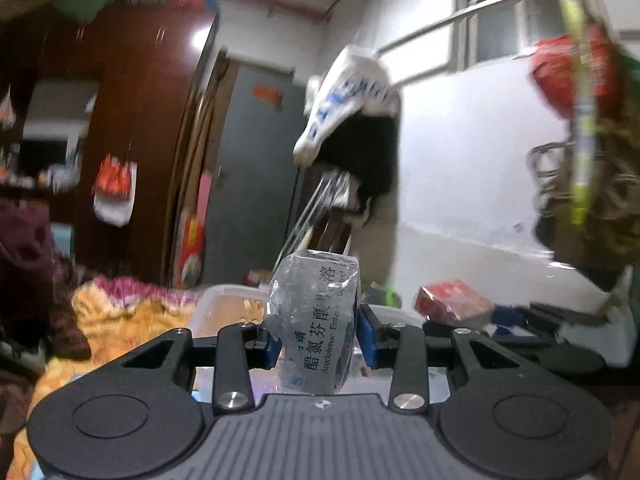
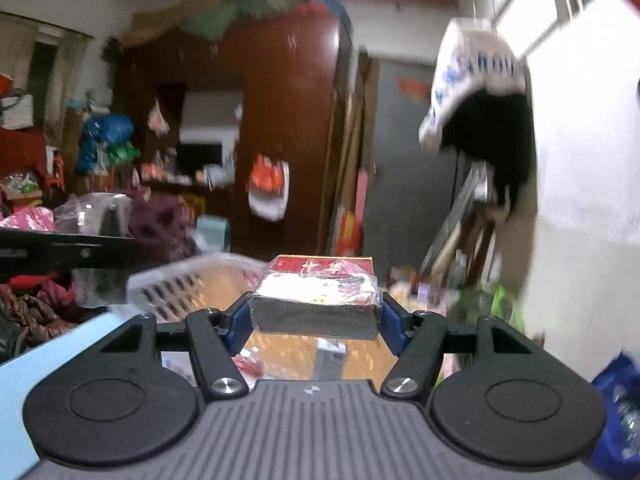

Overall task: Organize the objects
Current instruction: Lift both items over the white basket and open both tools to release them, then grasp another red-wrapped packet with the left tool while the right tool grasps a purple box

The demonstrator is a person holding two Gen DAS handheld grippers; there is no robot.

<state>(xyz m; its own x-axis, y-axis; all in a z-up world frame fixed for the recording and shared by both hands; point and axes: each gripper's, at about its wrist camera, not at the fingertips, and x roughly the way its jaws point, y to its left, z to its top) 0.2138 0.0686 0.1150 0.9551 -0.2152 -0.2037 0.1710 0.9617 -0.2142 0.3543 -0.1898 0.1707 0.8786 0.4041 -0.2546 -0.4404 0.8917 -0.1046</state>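
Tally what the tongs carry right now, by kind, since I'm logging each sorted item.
Medicine box in clear wrap, in the left tongs: 1
Red and white wrapped pack, in the right tongs: 1
Total: 2

Two grippers show, each clamping one item: the left gripper (image 1: 316, 338) one medicine box (image 1: 314, 320), the right gripper (image 2: 316, 316) one cigarette pack (image 2: 318, 296). One white basket (image 2: 188, 284) lies beyond.

Cluttered lived-in room of a home, dark red wardrobe (image 2: 280, 128) standing against the wall with bundles piling on top, plastic bags (image 2: 269, 188) hanging from its front, grey door (image 1: 256, 168) showing beside it, clothes and blankets (image 1: 120, 320) lying about, barred window (image 1: 508, 20) sitting high in the white wall.
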